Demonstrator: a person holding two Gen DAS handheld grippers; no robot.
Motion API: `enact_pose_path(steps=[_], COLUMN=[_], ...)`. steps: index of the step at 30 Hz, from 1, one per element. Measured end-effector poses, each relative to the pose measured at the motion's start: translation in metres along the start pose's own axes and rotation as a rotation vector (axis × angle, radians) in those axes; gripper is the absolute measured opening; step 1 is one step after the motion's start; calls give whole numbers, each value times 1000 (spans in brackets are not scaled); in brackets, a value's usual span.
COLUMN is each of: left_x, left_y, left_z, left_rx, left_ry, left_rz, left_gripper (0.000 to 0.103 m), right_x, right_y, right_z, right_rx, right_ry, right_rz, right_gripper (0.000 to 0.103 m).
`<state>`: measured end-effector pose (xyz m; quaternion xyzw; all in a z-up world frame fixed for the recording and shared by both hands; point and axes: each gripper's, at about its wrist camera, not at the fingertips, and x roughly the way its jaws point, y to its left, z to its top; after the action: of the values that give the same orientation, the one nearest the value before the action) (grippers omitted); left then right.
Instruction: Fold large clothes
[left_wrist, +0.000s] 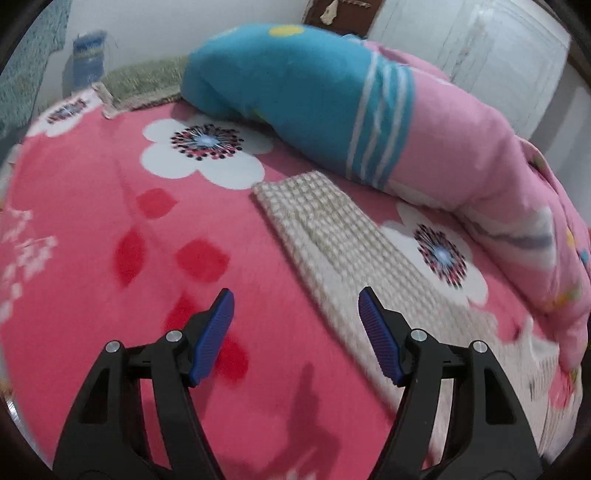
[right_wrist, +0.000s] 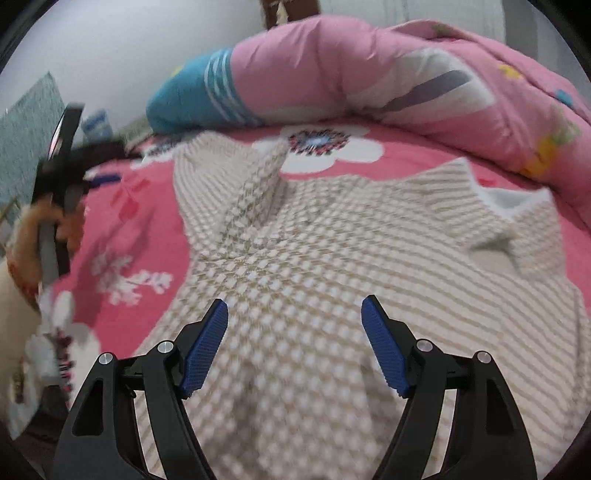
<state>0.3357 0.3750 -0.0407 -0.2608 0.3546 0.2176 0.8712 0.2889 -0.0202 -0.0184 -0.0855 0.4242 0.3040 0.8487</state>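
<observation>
Beige checked sweater (right_wrist: 332, 258), one; two gripper units, both gaping.

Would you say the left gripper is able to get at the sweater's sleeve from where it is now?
Probably yes. The left gripper hangs open above the pink blanket, and the sleeve lies flat just ahead and to its right with nothing over it. The rolled quilt sits behind the sleeve, not across the path.

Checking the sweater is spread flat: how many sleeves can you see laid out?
1: a sleeve stretches from the sweater toward the rolled quilt, ahead of the right claw. The other may be hidden.
</observation>
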Motion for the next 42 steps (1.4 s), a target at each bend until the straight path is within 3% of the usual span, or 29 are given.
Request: enact_pose_path(steps=[1,4,6,8,9,13,17,19,22,23,24,26,29,34,35,36,37,39,42], left_x=[12,56,88,101,102,90,38,15,-2,-1,1,7,38,100,115,126,130,136,129], left_y=[2,15,29,40,41,31,-1,-16,-23,-21,-17,-6,13,33,39,44,45,40,22], left_z=[5,19,22,22,22,26,38,46,57,58,58,54,48,51,51,50,50,51,49], left_rx=[-9,-60,-121,-154,-153,-97,32,56,5,-26,-61,-123,-183,-234,-258,-279,-286,-242,-127], left_ry=[5,56,110,101,93,42,-66,-78,-23,0,12,23,77,157,178,183,177,156,103], left_rz=[-6,-7,15,40,43,88,109,70,-14,-29,-29,-36,-65,-110,-112,-111,-118,-135,-69], left_gripper=[65,47,23,4,0,0,0,0,1,11,31,49,49,48,43,29,28,17,14], right_x=[11,29,38,41,40,38,32,24,11,8,8,13,28,41,44,45,45,45,42], right_y=[4,11,13,10,8,3,-8,-18,-25,-25,-24,-18,-3,12,13,12,10,7,3], right_z=[0,-2,-6,-12,-13,-15,-13,-11,-9,-9,-8,-9,-9,-9,-10,-11,-13,-14,-17], right_rx=[-8,-38,-46,-36,-28,2,54,115,156,158,159,153,104,8,8,10,17,29,41], right_ry=[11,22,32,36,31,24,21,20,3,-6,-8,9,50,20,17,12,2,-8,-25], right_rz=[3,-2,2,14,25,52,88,136,163,169,167,157,136,96,102,109,120,138,160], right_gripper=[72,70,69,69,69,66,58,57,57,57,58,60,66,77,78,78,78,78,78])
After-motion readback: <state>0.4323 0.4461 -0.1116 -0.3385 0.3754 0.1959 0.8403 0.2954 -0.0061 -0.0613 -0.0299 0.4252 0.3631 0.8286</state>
